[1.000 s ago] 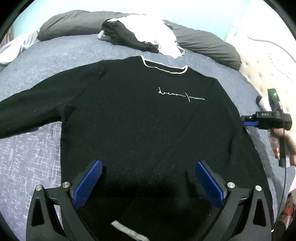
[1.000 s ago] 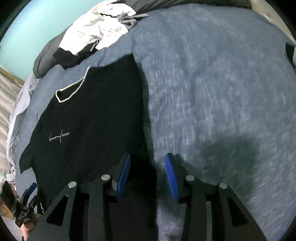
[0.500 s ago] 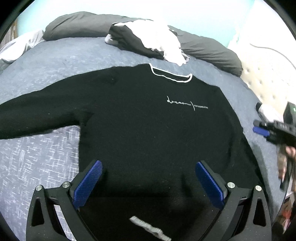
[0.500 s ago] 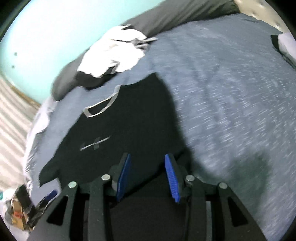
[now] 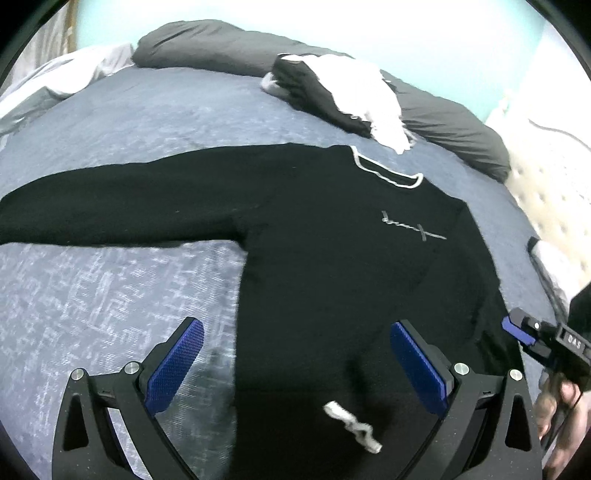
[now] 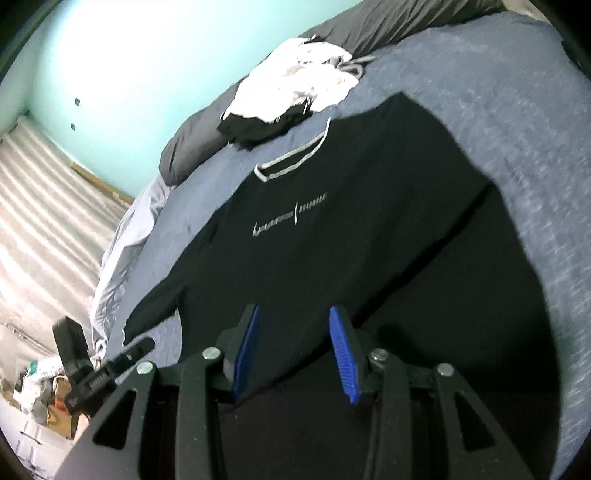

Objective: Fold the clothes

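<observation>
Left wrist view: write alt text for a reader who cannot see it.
A black long-sleeved sweater lies spread flat, front up, on a blue-grey bed cover, one sleeve stretched out to the left. The open left claw hovers over its lower hem; a pile of black and white clothes sits beyond the collar.

Black sweater [image 5: 332,258] (white-trimmed), blue-grey bedspread [image 5: 110,295] — mottled

I get strong fisheye bending in both views, with black corners. The wall [image 5: 369,33] beyond the bed's far edge is blown out to white glare. The black sweater [image 5: 332,258] reads as a flat dark mass with little detail. My right view is smeared, its chest lettering [image 6: 291,218] unreadable; the bedspread [image 6: 535,147] streaks.
</observation>
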### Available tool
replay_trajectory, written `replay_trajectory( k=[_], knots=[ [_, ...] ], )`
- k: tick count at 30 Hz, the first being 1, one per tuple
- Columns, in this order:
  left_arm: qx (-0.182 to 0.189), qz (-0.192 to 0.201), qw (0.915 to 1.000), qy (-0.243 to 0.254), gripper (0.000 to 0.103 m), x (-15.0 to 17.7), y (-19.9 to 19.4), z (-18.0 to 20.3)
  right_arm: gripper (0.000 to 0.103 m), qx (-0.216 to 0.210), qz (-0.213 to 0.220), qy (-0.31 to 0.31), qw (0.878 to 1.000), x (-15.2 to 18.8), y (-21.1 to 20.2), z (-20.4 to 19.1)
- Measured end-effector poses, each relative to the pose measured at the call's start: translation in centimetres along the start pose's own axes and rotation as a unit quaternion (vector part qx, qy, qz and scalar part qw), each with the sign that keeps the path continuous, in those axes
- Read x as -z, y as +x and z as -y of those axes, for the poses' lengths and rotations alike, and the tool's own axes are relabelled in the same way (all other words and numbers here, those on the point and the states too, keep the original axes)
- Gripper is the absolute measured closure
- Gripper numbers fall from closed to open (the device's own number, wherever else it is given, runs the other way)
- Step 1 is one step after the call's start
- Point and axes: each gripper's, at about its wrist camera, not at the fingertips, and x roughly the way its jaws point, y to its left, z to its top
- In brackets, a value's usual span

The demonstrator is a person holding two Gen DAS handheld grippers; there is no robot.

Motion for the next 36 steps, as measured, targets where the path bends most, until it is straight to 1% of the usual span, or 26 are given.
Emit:
replay_trajectory(
  k=[5,13,19,22,25,27,32,36],
  knots=[
    [-0.012,-0.001,0.9999,-0.005,0.000,-0.2,-0.2,-0.2,0.063,-0.002,0.001,0.001,1.000,0.3,0.4,0.2],
    [-0.034,0.002,0.9994,-0.003,0.000,-0.6,-0.6,-0.1,0.063,-0.021,0.006,0.006,1.000,0.1,0.3,0.3],
    [-0.045,0.002,0.9990,-0.005,0.000,-1.5,-1.0,-0.4,0.063,-0.028,0.009,0.010,1.000,0.0,0.3,0.5],
    [-0.042,0.003,0.9990,-0.011,0.001,-1.9,-1.4,-1.1,0.063,-0.032,0.012,0.018,0.999,-0.1,0.3,0.5],
    [-0.042,0.007,0.9991,-0.006,0.001,-2.4,-2.1,-1.7,0.063,-0.033,0.007,0.003,0.999,0.0,0.5,-0.1],
    [-0.047,0.012,0.9988,0.006,0.001,-2.8,-2.6,-2.2,0.063,-0.034,0.007,0.000,0.999,0.1,0.5,-0.4],
    [-0.055,0.010,0.9984,0.010,0.001,-3.3,-3.5,-3.7,0.063,-0.039,0.008,0.004,0.999,0.2,0.4,-0.5],
    [-0.068,0.003,0.9977,0.006,0.001,-3.8,-4.0,-6.0,0.063,-0.040,0.009,0.005,0.999,0.2,0.5,-0.6]
  ],
)
